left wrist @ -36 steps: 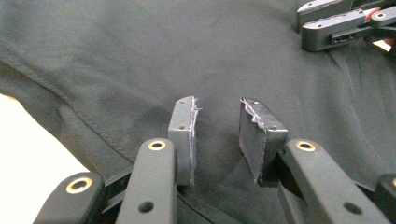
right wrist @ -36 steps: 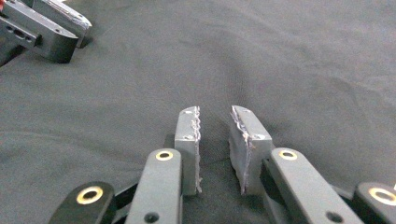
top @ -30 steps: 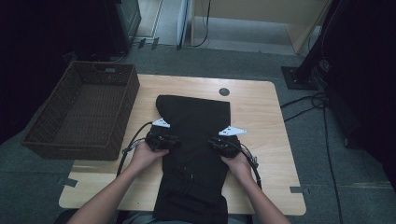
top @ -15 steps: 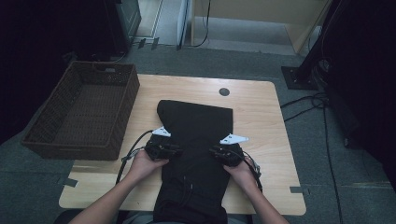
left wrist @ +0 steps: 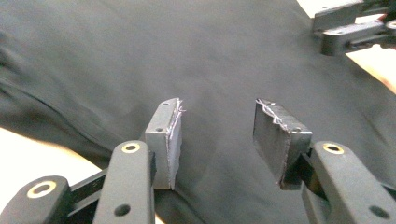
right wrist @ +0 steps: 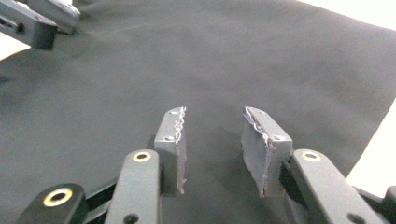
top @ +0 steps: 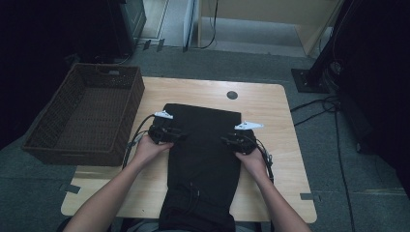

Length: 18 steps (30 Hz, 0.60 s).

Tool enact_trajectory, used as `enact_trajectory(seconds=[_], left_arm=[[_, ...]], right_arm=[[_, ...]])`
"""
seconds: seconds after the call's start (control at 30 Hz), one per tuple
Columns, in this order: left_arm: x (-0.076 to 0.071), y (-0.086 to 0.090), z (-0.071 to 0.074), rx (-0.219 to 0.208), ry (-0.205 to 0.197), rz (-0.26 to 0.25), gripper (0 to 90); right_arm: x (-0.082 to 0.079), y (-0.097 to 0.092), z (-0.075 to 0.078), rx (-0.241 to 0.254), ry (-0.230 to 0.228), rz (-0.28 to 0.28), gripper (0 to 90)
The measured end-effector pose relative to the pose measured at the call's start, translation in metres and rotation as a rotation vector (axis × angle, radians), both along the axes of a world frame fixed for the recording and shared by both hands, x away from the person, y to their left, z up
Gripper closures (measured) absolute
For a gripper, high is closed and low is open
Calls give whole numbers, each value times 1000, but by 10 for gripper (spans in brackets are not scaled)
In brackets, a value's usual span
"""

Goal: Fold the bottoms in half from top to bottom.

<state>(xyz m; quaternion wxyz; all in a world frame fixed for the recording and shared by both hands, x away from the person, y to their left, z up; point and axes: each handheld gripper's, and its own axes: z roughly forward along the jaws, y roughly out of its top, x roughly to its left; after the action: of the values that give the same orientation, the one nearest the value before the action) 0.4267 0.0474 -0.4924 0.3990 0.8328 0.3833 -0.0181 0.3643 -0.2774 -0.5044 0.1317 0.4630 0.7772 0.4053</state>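
Black trousers [top: 203, 159] are laid lengthwise down the middle of the worktop [top: 270, 106], folded end toward the upper centre of the high view, waistband hanging over the near edge at bottom centre. The left gripper [top: 167, 133] is held at the cloth's left edge, the right gripper [top: 237, 141] at its right edge, both mid-frame. Both sets of jaws have just been opening; in each gripper view the pads stand part-open with bare cloth beneath and nothing pinched between them. The step in hand is judged to be a release after a fold, ahead of a fresh grip. For a clean next fold, both edges should be taken level with each other, all layers caught together, and the hands moved in step so the cloth is not skewed. The fabric appears matte, thin and limp, with soft creases toward the left of the left gripper view. A wicker basket [top: 87, 116] sits at the left.
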Motion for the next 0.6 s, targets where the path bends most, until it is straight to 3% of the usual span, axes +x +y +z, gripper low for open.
enact_trajectory(seconds=[0.1,0.17,0.27,0.3,0.37,0.47,0.6], left_arm=[[11,1,2,-1,1,12,490],[30,3,7,-11,7,44,485],[40,6,9,-4,11,58,479],[50,10,10,0,11,72,473],[58,14,10,-10,20,89,470],[67,20,8,10,26,113,458],[72,28,3,3,34,153,453]], right_arm=[[14,-4,0,-7,-6,-18,570],[23,-8,-1,-14,-7,-29,559],[35,-16,-3,-23,0,-58,546],[38,-18,-4,-16,3,-67,543],[43,-23,-4,-14,2,-83,536],[51,-30,-4,-4,5,-106,521],[59,-37,-5,-1,19,-130,506]])
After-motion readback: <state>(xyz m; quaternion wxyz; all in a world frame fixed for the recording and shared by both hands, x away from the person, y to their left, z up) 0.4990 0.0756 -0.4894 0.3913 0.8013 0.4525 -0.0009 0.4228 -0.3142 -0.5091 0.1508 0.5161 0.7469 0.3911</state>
